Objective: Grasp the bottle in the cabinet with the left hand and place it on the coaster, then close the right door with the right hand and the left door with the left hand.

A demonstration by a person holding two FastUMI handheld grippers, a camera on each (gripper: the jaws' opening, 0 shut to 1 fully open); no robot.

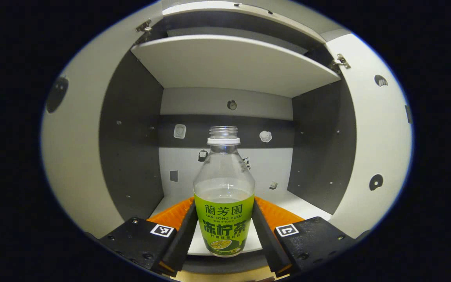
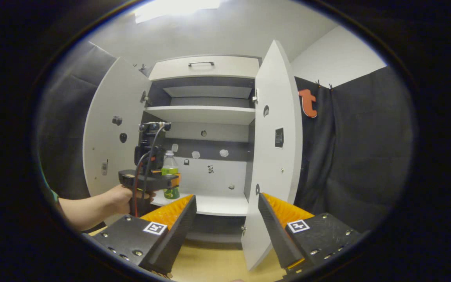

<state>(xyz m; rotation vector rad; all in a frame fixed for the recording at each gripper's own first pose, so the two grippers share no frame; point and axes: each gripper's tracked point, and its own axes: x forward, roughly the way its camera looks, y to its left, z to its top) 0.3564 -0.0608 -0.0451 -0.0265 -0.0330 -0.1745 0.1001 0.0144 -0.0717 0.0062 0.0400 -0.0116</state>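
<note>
The cabinet point(image 2: 206, 117) stands with both doors swung wide. In the right gripper view the left door point(image 2: 112, 129) hangs back on the left side and the right door point(image 2: 276, 156) projects forward, its free edge close in front of the right gripper.

On the lower shelf point(image 1: 292, 203), near its front edge, the bottle point(image 1: 224, 196) stands upright. It has no cap, shows a little clear liquid, and carries a green label round its lower half.

The left gripper point(image 1: 224, 231) is at the shelf's front edge with a finger on each side of the bottle's labelled part. The fingers point(image 1: 186, 231) lie right along the label. I judge them pressed on the bottle, though firm contact cannot be confirmed. The right gripper view shows the same tool, held by a hand point(image 2: 121, 197), at the bottle.

The right gripper point(image 2: 225, 231) is spread wide and holds nothing, waiting in front of the cabinet above a wooden surface point(image 2: 210, 262).

Step in hand, by my judgement: the grasp of the bottle, first part of the task. The coaster cannot be located. The next move calls for a secure grip, then a level withdrawal past the shelf edge, kept upright because the bottle is uncapped. Both doors are yet to be closed.
</note>
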